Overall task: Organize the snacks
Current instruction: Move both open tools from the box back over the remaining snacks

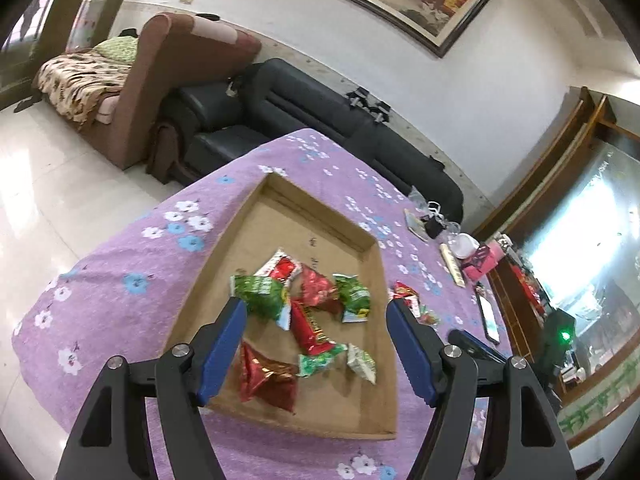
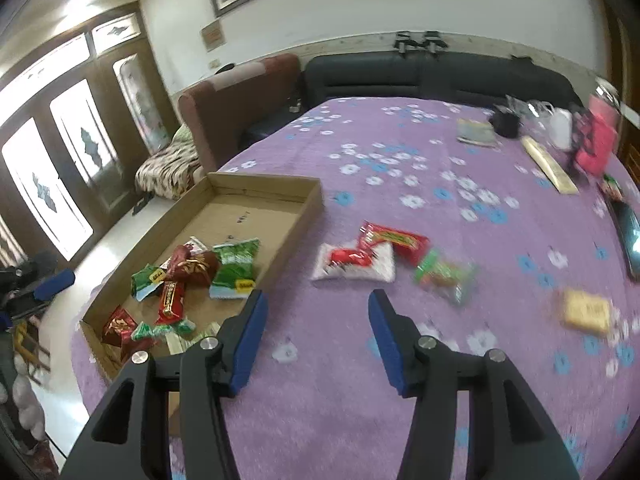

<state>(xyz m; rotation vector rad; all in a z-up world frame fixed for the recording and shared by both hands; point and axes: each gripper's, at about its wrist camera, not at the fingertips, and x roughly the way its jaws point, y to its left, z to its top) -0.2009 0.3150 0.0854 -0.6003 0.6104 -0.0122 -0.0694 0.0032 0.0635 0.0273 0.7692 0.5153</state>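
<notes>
A shallow cardboard tray (image 1: 288,196) (image 2: 280,182) lies on the purple flowered tablecloth and holds several red and green snack packets (image 1: 308,312) (image 2: 192,276). My left gripper (image 1: 316,304) is open and empty, hovering above the packets in the tray. My right gripper (image 2: 318,298) is open and empty above bare cloth, just right of the tray. Loose on the cloth ahead of it lie a white-and-red packet (image 2: 354,262), a red packet (image 2: 396,240), a green packet (image 2: 446,274) and a yellow packet (image 2: 586,310). A red packet (image 1: 408,298) shows beside the tray in the left wrist view.
At the table's far right stand a phone (image 2: 630,236), a long beige box (image 2: 550,164), a white container (image 2: 560,128), a pink item (image 2: 598,140) and a black cup (image 2: 504,122). A black sofa (image 1: 304,96) and brown sofa (image 1: 168,72) stand beyond the table edge.
</notes>
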